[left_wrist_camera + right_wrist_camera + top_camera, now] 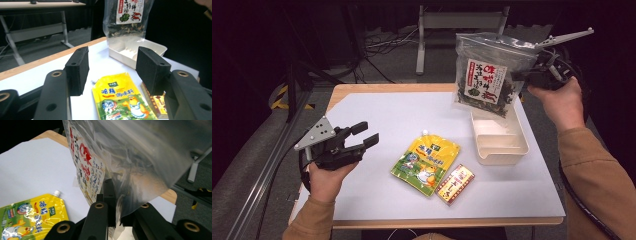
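My right gripper (532, 75) is shut on the side edge of a clear bag of dried greens (487, 75) with a red-and-white label. It holds the bag up above the far end of a cream plastic tray (523, 145). In the right gripper view the bag (130, 162) hangs in front of the pinched jaws (116, 202). My left gripper (366, 133) hovers open over the left of the table, nothing between its jaws (112, 65). A yellow spouted pouch (426, 165) and a small red box (455, 184) lie flat at the table's middle.
The white sheet (382, 115) covers the wooden table, whose edges show at the back and front. Behind it stand a grey desk frame (452, 22) and floor cables (382, 42). A metal rail (267, 165) runs along the left side.
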`<action>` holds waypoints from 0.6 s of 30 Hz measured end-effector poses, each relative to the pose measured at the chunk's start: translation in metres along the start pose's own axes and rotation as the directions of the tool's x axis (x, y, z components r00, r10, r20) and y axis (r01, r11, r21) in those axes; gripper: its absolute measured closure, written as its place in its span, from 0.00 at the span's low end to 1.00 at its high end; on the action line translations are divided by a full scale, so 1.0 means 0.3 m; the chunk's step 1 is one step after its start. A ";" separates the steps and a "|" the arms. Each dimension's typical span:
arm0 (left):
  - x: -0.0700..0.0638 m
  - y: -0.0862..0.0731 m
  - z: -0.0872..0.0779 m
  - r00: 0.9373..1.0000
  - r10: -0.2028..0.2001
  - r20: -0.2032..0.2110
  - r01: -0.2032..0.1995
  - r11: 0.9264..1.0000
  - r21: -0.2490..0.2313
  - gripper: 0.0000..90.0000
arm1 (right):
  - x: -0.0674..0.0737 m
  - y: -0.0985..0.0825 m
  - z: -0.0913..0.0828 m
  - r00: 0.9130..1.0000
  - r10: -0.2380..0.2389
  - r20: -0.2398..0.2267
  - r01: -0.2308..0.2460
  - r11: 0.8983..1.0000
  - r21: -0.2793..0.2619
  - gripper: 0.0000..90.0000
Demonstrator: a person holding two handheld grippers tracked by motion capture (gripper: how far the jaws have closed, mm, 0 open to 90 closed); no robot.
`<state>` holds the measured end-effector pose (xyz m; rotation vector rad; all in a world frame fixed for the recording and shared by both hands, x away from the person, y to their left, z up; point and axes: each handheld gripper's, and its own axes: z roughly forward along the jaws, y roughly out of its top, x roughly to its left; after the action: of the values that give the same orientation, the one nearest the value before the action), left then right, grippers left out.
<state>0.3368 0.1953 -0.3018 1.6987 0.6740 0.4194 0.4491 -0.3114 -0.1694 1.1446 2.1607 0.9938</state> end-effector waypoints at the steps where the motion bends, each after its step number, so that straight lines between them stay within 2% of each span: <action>1: 0.000 -0.003 0.004 1.000 -0.001 -0.005 0.001 1.000 0.009 0.47 | -0.013 -0.004 0.001 1.000 0.011 0.015 -0.011 1.000 0.005 0.95; 11: 0.015 -0.015 0.019 1.000 -0.006 -0.012 0.006 0.999 0.036 0.46 | -0.064 -0.030 0.008 0.997 0.048 0.061 -0.049 0.999 0.019 0.95; 18: 0.020 -0.018 0.026 1.000 -0.026 -0.002 0.026 0.998 0.050 0.45 | -0.088 -0.055 0.025 0.994 0.070 0.089 -0.071 0.997 0.010 0.95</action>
<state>0.3451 0.1940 -0.3095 1.7356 0.7118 0.3884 0.4601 -0.3372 -0.1847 1.2549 2.0735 0.9416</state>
